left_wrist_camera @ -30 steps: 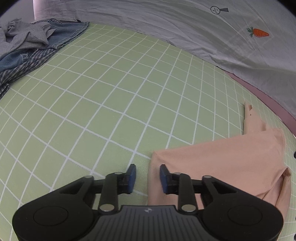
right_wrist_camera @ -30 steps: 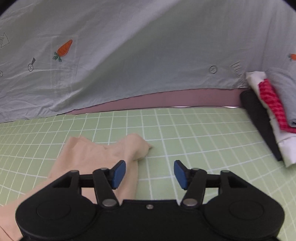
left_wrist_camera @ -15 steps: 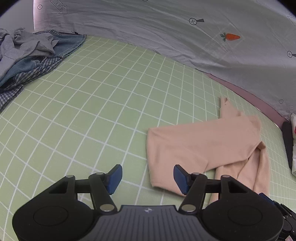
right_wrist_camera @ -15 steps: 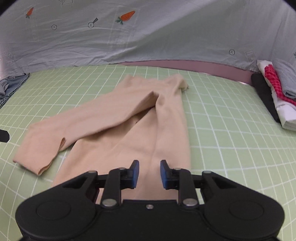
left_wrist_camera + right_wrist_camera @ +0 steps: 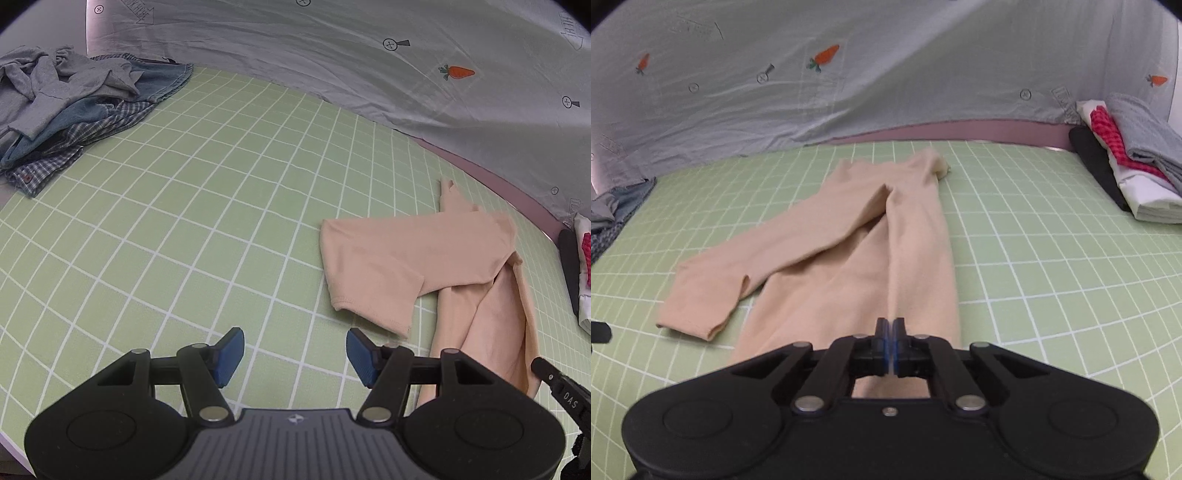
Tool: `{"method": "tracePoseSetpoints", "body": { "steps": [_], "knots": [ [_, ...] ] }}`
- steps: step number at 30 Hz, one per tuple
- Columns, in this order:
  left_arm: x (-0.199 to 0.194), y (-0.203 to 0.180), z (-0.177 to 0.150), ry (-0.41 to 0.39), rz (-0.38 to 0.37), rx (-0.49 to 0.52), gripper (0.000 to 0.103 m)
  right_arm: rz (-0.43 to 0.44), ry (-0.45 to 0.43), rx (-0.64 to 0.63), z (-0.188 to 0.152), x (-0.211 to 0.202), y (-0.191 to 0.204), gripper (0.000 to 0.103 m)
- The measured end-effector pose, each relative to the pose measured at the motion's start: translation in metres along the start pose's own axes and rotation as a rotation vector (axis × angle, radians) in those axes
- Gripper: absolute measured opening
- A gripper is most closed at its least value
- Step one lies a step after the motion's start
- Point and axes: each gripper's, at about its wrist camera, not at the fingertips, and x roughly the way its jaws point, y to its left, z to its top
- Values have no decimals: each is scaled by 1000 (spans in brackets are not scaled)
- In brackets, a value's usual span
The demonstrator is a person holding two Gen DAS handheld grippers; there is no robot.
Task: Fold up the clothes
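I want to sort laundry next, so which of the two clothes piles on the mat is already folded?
The stack at the mat's right edge, in neat flat layers. The grey and denim heap on the left is crumpled.

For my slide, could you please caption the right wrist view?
Right gripper shut over the near end of peach leggings on a green grid mat.

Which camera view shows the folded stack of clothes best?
The right wrist view: the folded stack shows whole, with black, white, red-checked and grey layers. The left wrist view shows only a cropped sliver at its right edge, beyond the peach garment.
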Motion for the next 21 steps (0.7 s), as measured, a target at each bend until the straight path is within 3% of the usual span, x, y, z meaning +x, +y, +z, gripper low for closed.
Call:
{"method": "tracePoseSetpoints", "body": {
  "steps": [2, 6, 8, 9, 10, 12, 14, 16, 21],
  "knots": [
    [1, -1, -4, 13, -1, -1, 62, 22, 11, -18, -1, 2, 6, 2],
    [0, -5, -9, 19, -2, 13, 63, 43, 125, -13, -20, 32, 10, 3],
    [-1, -7, -9, 11, 6, 18, 74, 51, 138, -25, -21, 31, 12, 8],
    [-1, -6, -9, 10, 14, 15, 78, 59, 134, -27, -19, 29, 12, 22],
    [-1, -5, -9, 8, 22, 10, 84, 66, 120, -25, -17, 26, 13, 44],
    [0, -2, -8, 15, 40, 2, 89, 54, 82, -37, -13, 22, 16, 64],
    [1, 3, -6, 25, 57, -11, 100, 66, 59, -58, -8, 26, 22, 77],
    [3, 10, -4, 32, 72, -28, 102, 83, 32, -76, -3, 30, 30, 103],
    [5, 28, 10, 38, 90, -44, 102, 113, -1, -108, 8, 42, 55, 103]
  ]
}}
